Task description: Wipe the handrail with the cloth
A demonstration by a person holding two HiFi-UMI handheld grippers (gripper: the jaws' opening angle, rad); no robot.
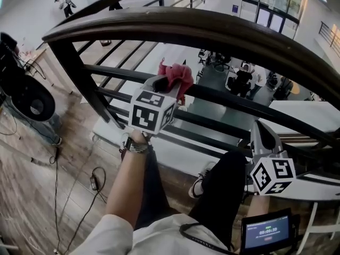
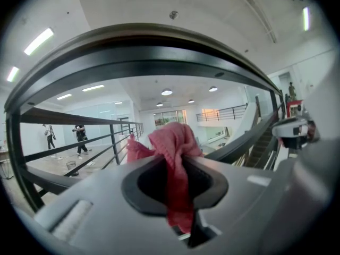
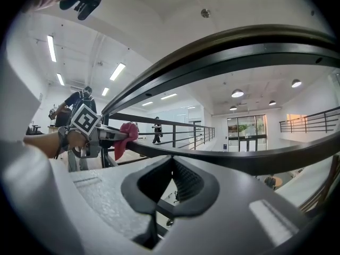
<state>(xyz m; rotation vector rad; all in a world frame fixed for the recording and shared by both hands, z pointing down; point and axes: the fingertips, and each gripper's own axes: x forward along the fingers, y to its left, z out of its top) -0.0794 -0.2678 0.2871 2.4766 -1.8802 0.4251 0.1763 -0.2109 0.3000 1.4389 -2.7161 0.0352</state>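
A dark wooden handrail [image 1: 202, 28] arcs across the top of the head view, over black horizontal railing bars [image 1: 223, 97]. My left gripper [image 1: 169, 84] is shut on a pink-red cloth [image 1: 178, 77] that bunches out of its tips, held below the handrail beside an upper bar. In the left gripper view the cloth [image 2: 172, 153] hangs pinched between the closed jaws, with the handrail [image 2: 143, 49] arching above. My right gripper [image 1: 261, 129] sits lower right near the bars, shut and holding nothing. The right gripper view shows the left gripper [image 3: 98, 134] and the cloth [image 3: 126, 137] at left.
A black upright post [image 1: 79, 78] carries the rail at left. Beyond the bars is a drop to a lower floor with people seated [image 1: 244, 78]. Wood floor with cables [image 1: 58, 195] and black equipment [image 1: 24, 89] lies left. A small screen [image 1: 267, 231] hangs at my waist.
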